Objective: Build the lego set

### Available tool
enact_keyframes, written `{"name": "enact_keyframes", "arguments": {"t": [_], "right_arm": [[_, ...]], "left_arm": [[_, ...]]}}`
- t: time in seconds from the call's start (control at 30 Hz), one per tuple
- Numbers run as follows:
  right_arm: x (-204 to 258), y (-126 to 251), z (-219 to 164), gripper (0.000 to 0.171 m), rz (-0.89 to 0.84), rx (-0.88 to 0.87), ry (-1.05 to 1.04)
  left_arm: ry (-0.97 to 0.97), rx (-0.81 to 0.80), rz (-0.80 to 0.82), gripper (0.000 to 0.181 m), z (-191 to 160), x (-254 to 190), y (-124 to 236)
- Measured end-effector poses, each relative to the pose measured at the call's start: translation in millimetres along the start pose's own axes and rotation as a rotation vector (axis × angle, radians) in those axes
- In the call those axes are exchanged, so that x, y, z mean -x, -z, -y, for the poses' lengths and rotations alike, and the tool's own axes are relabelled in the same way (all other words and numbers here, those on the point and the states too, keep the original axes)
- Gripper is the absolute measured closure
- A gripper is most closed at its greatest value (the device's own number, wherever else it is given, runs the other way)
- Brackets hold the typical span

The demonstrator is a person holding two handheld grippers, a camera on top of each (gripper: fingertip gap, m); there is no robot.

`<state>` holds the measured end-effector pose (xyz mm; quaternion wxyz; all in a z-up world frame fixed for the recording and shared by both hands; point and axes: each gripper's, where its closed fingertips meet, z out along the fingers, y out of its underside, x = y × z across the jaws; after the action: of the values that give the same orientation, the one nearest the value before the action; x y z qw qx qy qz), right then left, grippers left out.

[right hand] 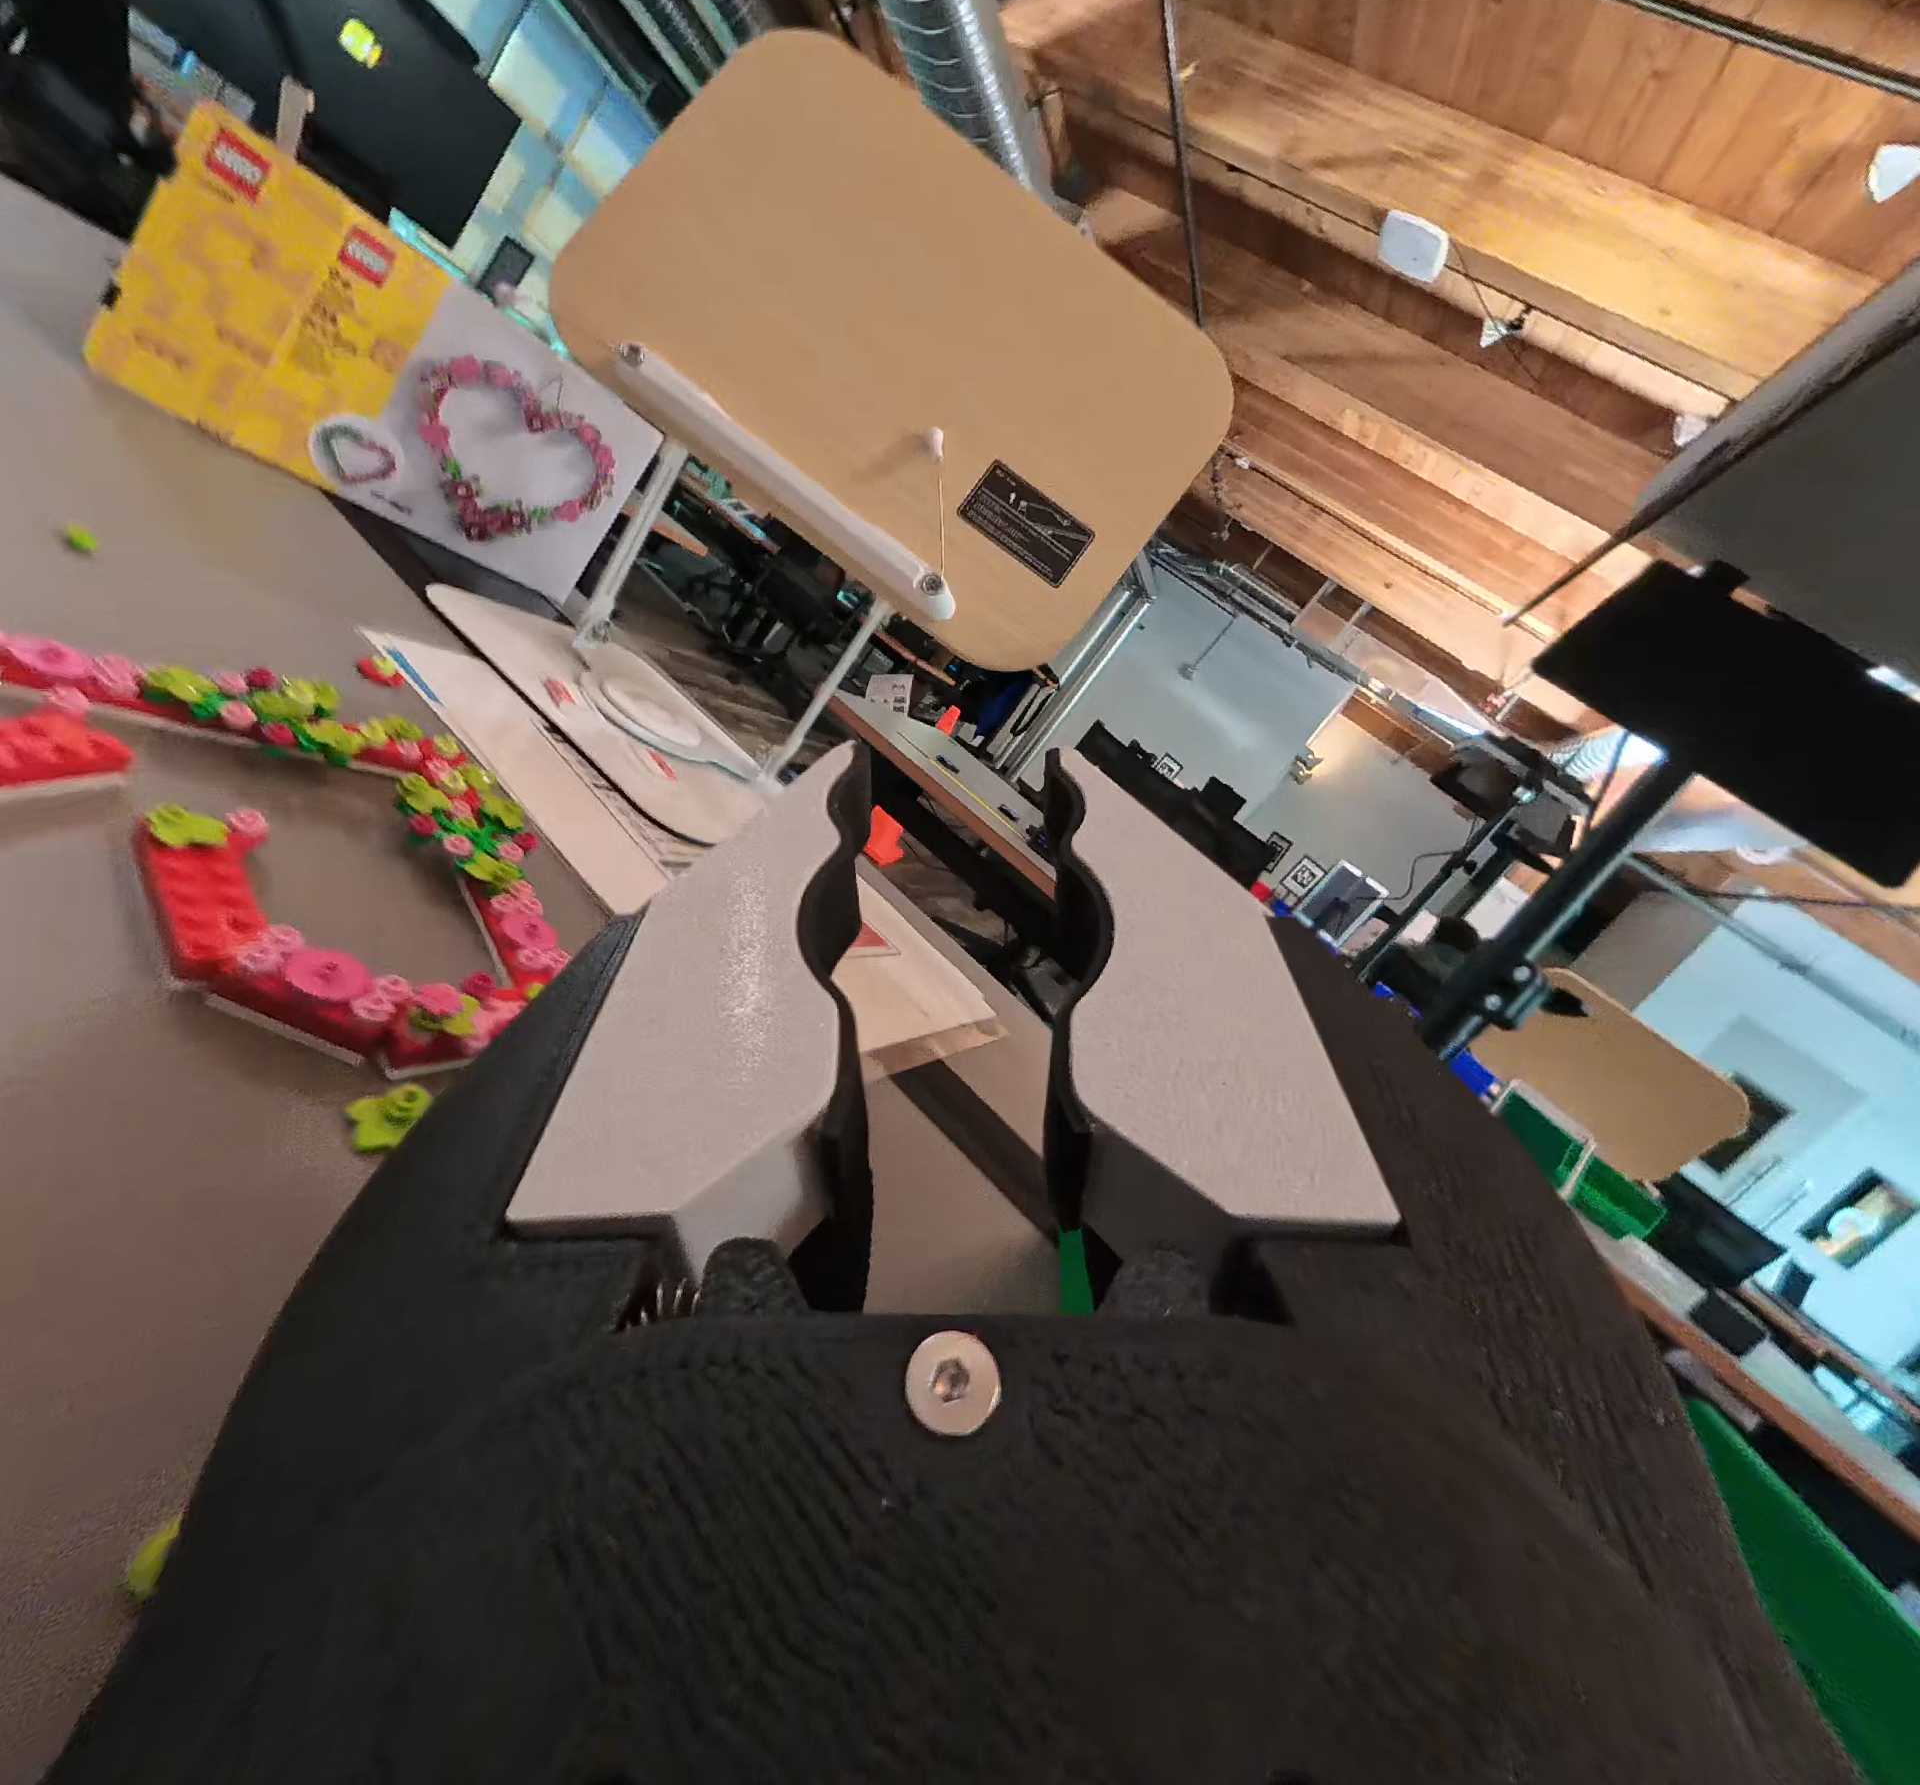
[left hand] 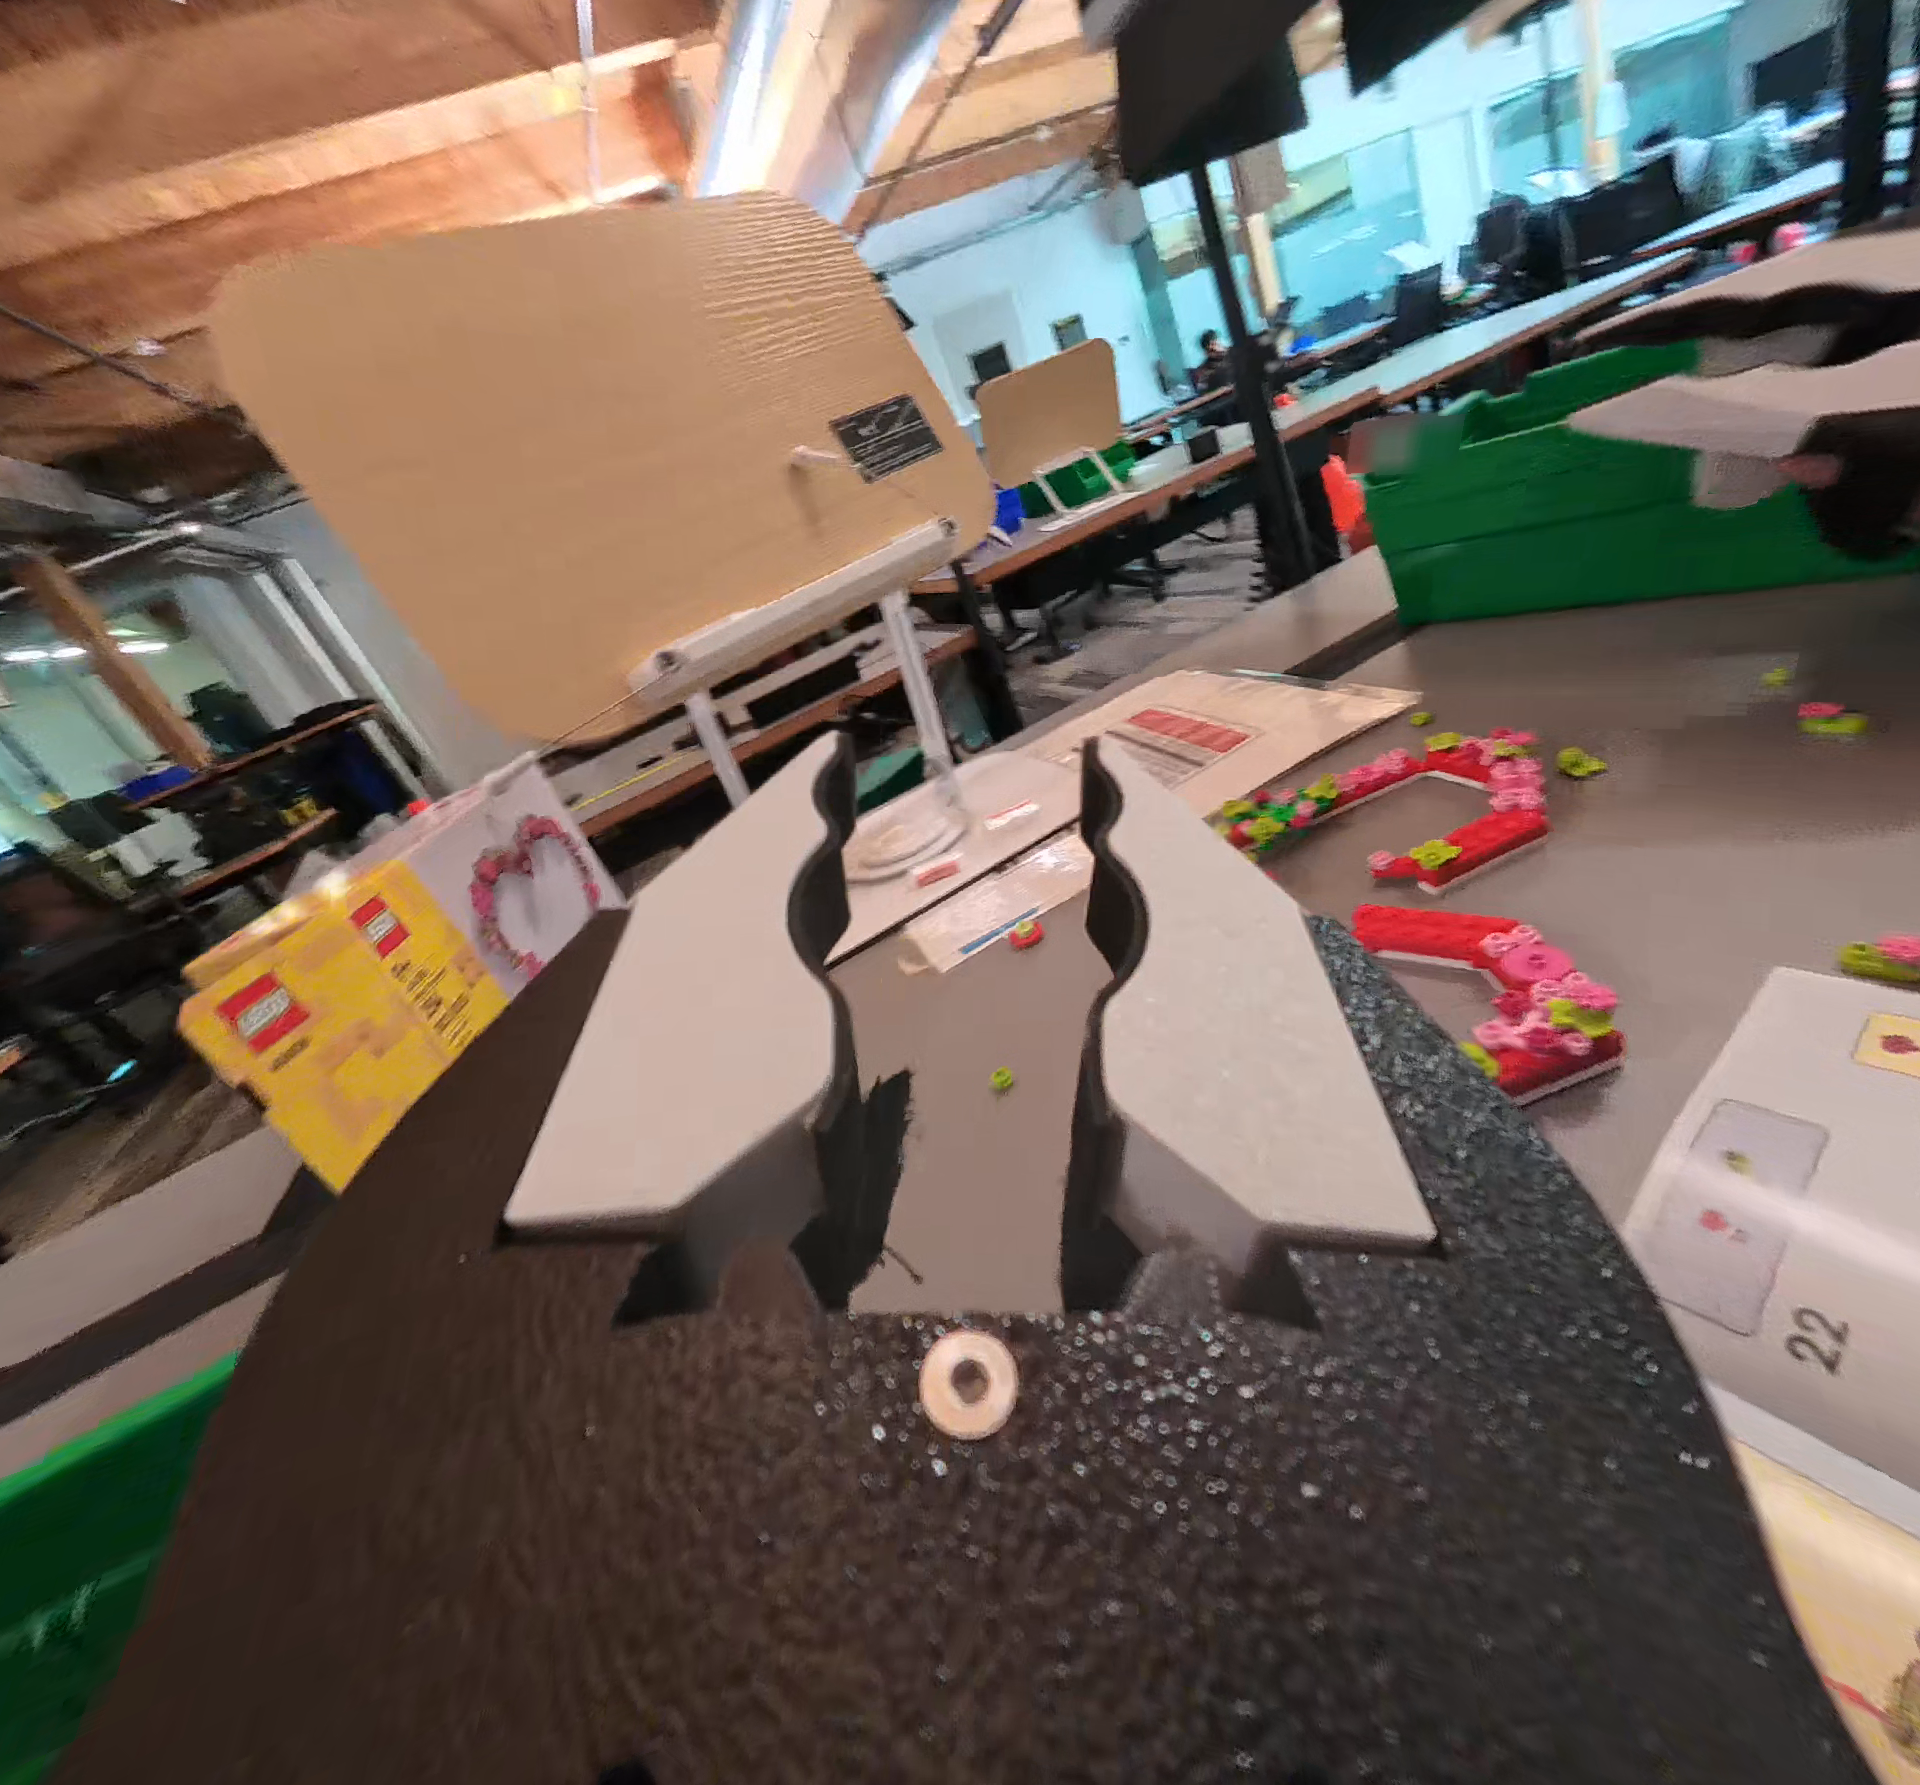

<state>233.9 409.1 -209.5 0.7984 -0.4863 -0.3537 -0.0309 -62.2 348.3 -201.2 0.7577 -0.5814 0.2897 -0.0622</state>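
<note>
**Both grippers parted and empty above the half-built heart**

The grey table (left hand: 1714, 800) carries a tan board stand (right hand: 883, 333) on white legs and a yellow lego box (right hand: 260, 301) at the far edge. The left gripper (left hand: 961, 790) and right gripper (right hand: 951, 790), grey wavy-edged fingers on rough black bodies, each stand moderately apart, holding and touching nothing. The lego heart (right hand: 343, 862), studded red plates with pink and lime flowers, lies flat in angular segments left of the right gripper; a small lime piece (left hand: 1001, 1079) sits loose
</note>
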Motion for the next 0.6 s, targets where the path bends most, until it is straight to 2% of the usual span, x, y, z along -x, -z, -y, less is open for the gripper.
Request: {"name": "enact_keyframes", "arguments": {"t": [0.17, 0.3, 0.47, 0.5, 0.6], "right_arm": [[18, 19, 26, 0.140, -0.021, -0.009, -0.042], [22, 35, 41, 0.141, -0.070, -0.022, -0.161], [13, 33, 28, 0.142, -0.130, 0.019, -0.214], [12, 30, 25, 0.141, -0.119, 0.024, -0.231], [20, 26, 25, 0.145, -0.037, 0.003, -0.268]], "left_arm": [[0.010, -0.013, 0.074, 0.139, -19, 2, 3], [-0.035, -0.035, 0.066, 0.144, -14, -3, 9], [-0.049, -0.095, 0.082, 0.147, -6, 1, 18], [-0.058, -0.105, 0.076, 0.151, -5, -1, 19], [-0.075, -0.170, 0.056, 0.179, 3, -8, 23]]}}
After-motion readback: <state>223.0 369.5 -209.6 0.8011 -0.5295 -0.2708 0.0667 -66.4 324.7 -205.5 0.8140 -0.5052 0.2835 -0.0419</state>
